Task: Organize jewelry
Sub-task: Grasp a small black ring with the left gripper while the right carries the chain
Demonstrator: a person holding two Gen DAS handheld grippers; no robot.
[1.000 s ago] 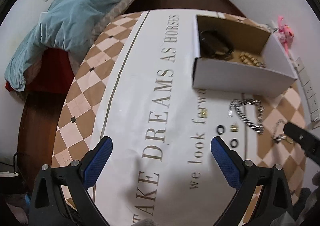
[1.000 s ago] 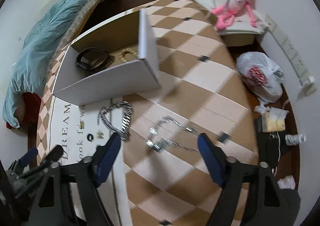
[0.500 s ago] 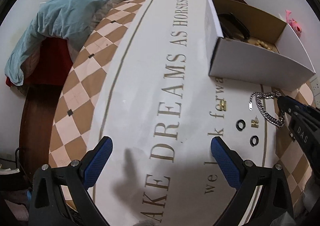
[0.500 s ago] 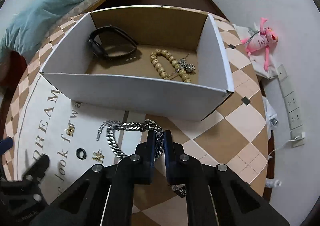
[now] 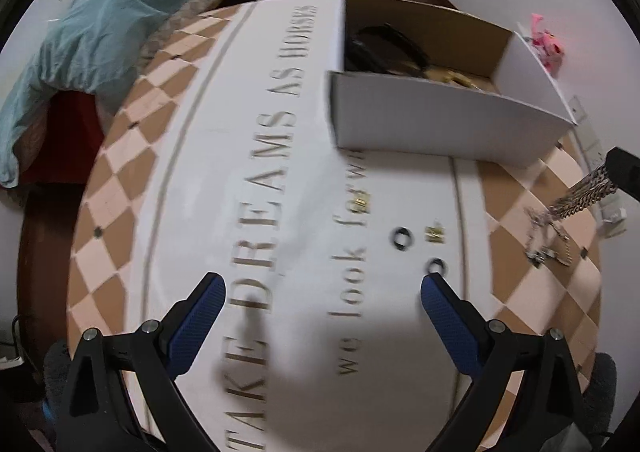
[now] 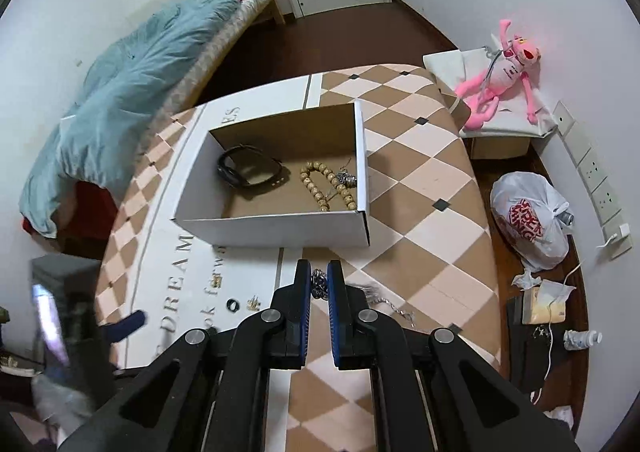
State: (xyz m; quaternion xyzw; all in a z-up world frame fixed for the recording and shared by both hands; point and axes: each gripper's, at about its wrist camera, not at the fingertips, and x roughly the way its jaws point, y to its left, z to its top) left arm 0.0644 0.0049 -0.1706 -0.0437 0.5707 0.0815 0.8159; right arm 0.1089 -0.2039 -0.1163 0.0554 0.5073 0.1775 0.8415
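My right gripper (image 6: pixel 319 277) is shut on a thick silver chain (image 6: pixel 318 286) and holds it above the table, in front of the white cardboard box (image 6: pixel 276 229). From the left wrist view the chain (image 5: pixel 582 194) hangs from the right gripper at the right edge. The box (image 5: pixel 440 132) holds a black band (image 6: pixel 250 172), a wooden bead bracelet (image 6: pixel 328 186) and a small silver piece (image 6: pixel 346 179). A thin silver chain (image 5: pixel 546 242) lies on the table. My left gripper (image 5: pixel 320 292) is open and empty over the white runner.
Two black rings (image 5: pixel 401 238) (image 5: pixel 436 265) and two small gold pieces (image 5: pixel 434 234) (image 5: pixel 362 204) lie on the runner. A bed with a teal blanket (image 5: pixel 100 32) stands left. A pink plush toy (image 6: pixel 500 68) and a plastic bag (image 6: pixel 528 220) sit right of the table.
My right gripper closed on the thick silver chain and lifted it off the table, backing away from the box. The left gripper stayed open and shifted slightly.
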